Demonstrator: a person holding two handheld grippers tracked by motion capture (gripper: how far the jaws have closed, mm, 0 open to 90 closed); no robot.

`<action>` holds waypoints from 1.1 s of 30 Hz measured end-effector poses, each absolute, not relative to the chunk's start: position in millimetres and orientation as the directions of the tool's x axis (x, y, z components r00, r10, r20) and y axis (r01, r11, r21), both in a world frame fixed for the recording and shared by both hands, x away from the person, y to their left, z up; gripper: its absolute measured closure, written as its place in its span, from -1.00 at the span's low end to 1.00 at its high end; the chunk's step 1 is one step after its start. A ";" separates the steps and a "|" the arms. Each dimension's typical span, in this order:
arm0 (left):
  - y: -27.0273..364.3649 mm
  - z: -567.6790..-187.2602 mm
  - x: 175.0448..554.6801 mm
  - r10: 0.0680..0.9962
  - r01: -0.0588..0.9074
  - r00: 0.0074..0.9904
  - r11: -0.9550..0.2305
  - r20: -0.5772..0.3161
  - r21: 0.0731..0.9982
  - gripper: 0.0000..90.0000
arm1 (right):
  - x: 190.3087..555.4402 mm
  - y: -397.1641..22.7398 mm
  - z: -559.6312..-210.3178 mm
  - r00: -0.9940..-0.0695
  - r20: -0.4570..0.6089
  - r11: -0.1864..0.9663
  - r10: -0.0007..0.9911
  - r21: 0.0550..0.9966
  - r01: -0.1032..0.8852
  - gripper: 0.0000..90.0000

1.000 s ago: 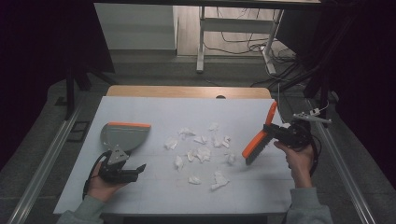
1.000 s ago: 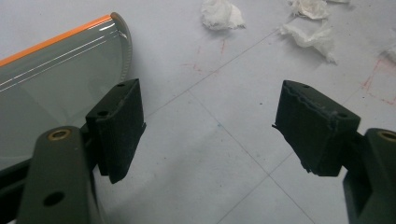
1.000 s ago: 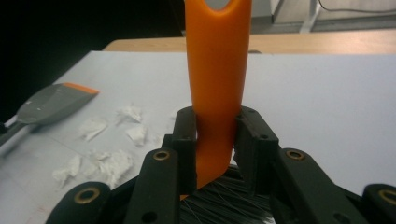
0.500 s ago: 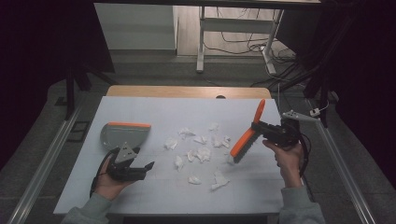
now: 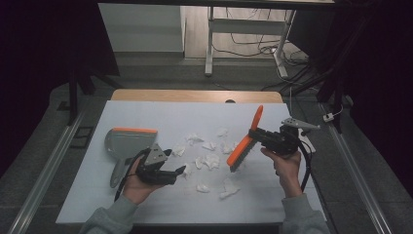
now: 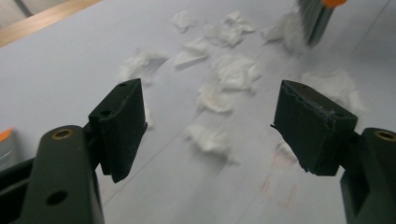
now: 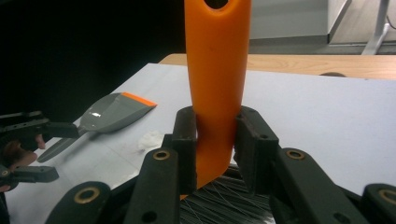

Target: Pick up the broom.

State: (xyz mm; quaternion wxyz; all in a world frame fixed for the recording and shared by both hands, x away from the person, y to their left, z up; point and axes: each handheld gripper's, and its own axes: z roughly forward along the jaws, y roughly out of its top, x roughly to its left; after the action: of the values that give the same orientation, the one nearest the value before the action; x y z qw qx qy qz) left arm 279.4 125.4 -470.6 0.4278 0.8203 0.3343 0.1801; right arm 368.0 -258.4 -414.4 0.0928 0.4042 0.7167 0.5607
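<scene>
White desk holds crumpled paper bits beside a grey dustpan. Right gripper fingers squeeze the orange brush handle, bristles near paper. Left gripper fingers gape wide, holding nothing, over paper.

Probably lab, floor cables, dark surround

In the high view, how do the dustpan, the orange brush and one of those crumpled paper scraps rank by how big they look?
Largest to smallest:
1. Dustpan, counting its handle.
2. Orange brush, held in the right gripper; its length looks close to the dustpan's, and it is raised nearer the camera, so this order is unsure.
3. Paper scrap, clearly smallest.
</scene>
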 end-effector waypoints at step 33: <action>33.3 -487.7 300.3 0.622 0.328 0.783 -0.424 0.008 0.844 0.21 | 353.2 -204.5 -429.9 -0.673 0.417 -0.070 0.611 0.875 0.479 0.56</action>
State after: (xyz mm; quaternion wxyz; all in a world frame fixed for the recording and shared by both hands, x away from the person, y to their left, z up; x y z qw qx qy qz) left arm 300.3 33.3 -487.7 0.4536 0.8281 0.2870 0.1619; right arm 353.2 -204.5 -429.9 0.0541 0.4010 0.6798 0.6117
